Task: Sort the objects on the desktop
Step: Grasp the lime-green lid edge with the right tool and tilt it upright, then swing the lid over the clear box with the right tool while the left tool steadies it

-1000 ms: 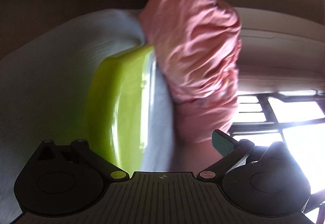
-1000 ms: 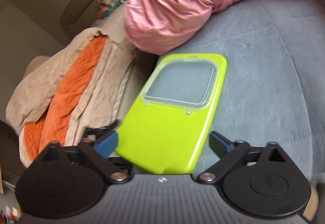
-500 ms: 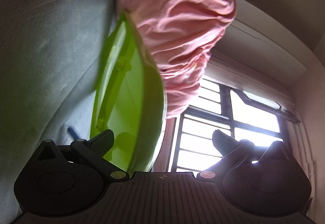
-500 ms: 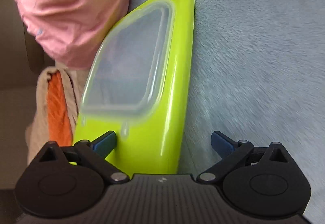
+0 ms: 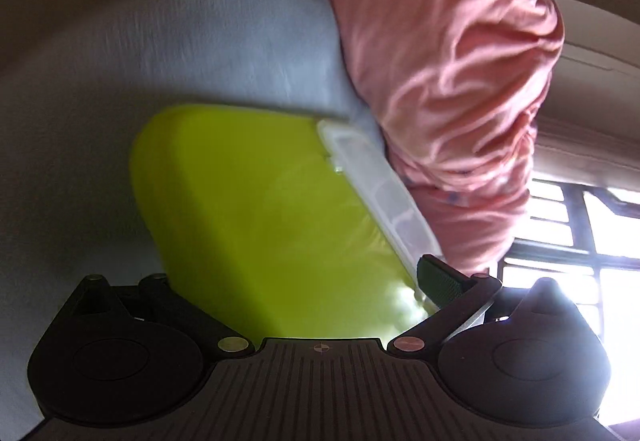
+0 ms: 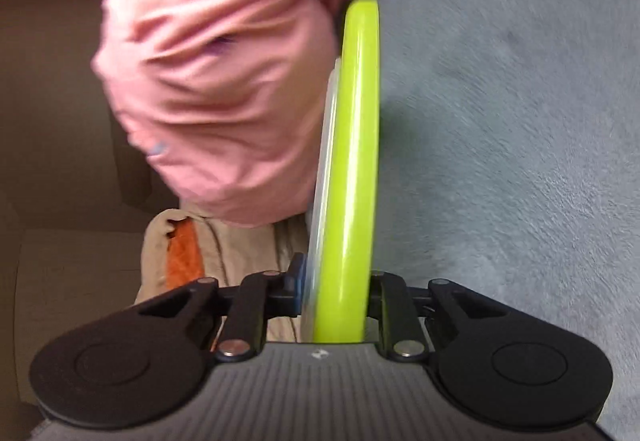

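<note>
A flat lime-green box (image 6: 352,161) with a translucent lid (image 6: 326,161) stands on edge over the grey-blue plush surface (image 6: 500,121). My right gripper (image 6: 336,289) has its jaws closing on the box's near end, one pad against the lid side and the other against the green back. In the left wrist view the same green box (image 5: 260,221) shows its broad green face, the lid (image 5: 380,193) along its right side. The left gripper (image 5: 304,281) stands wide with the box between its fingers. Its right fingertip (image 5: 438,279) shows beside the lid; the left one is hidden behind the box.
A bundled pink cloth (image 6: 224,81) lies against the lid side of the box, also seen as the pink bundle (image 5: 448,61) in the left view. Beige and orange fabric (image 6: 188,257) hangs below it. A bright barred window (image 5: 580,233) is at the right.
The right gripper rolled and went from wide open around the box to shut on it, now edge-on. In the left view the box turned from edge-on to showing its broad face.
</note>
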